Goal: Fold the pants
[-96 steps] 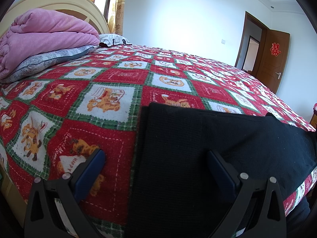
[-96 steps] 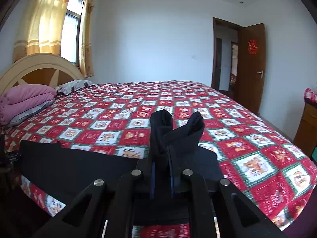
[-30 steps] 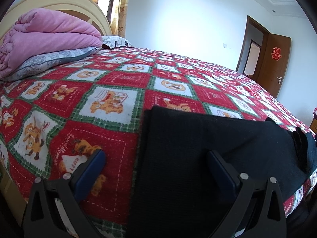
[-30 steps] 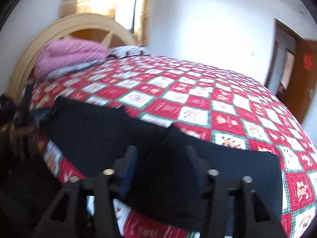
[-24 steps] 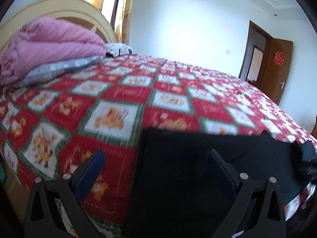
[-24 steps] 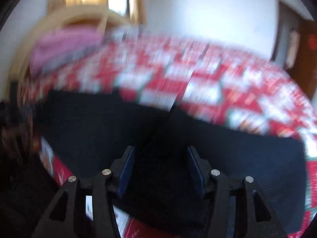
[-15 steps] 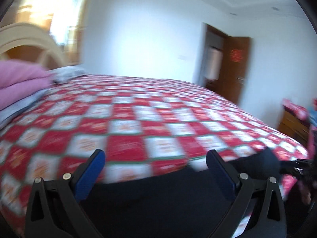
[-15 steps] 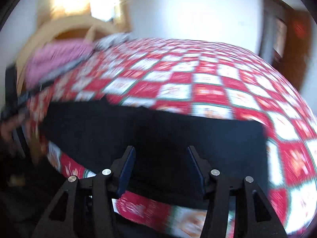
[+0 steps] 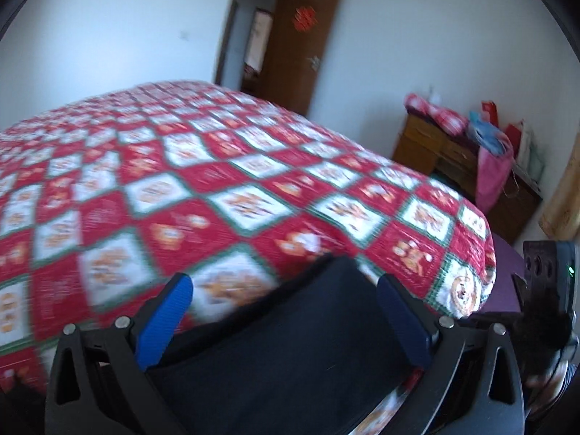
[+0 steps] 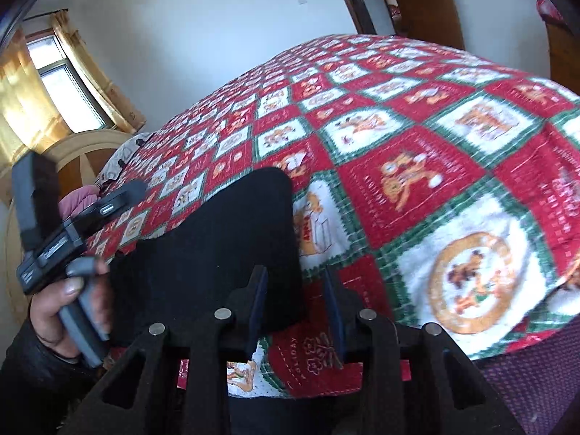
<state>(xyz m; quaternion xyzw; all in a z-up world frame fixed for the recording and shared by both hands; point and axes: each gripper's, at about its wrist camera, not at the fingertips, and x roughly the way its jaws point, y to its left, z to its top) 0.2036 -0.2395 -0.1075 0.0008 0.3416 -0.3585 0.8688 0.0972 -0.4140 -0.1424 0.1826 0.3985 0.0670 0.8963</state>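
— Start at the jaws. What has changed?

— The right gripper (image 10: 296, 311) had a bunched fold of the black pants (image 10: 232, 246) pinched up a few seconds back; that pinch is gone. Its jaws are closing now, standing about a third apart, with nothing pressed by the pads: the pants' right-hand edge lies just at the left finger (image 10: 258, 301), and bedspread shows in the gap.

— And the other one?

— The left gripper (image 9: 286, 320) is spread wide, as it was before, blue pads (image 9: 165, 320) well apart and gripping nothing. It has swung round, though (a second ago it faced the headboard and the pink quilt); now it looks over the far end of the pants (image 9: 301, 348) toward the wooden door (image 9: 290, 47) and a cluttered dresser (image 9: 456, 159).

— So where do the pants lie?

— Flat on the red checked bedspread (image 10: 417, 166), along the near edge of the bed, doubled over and shorter than earlier. One rounded corner points up the bed.

— Anything close by?

— In the right wrist view a hand (image 10: 63, 308) grips the left tool's grey handle, just left of the pants. The bedspread drops off right under both grippers, with purple floor (image 10: 536, 373) beyond the corner. Past the pants the bed stretches broad and flat to the headboard (image 10: 76, 156) and the window (image 10: 69, 90).
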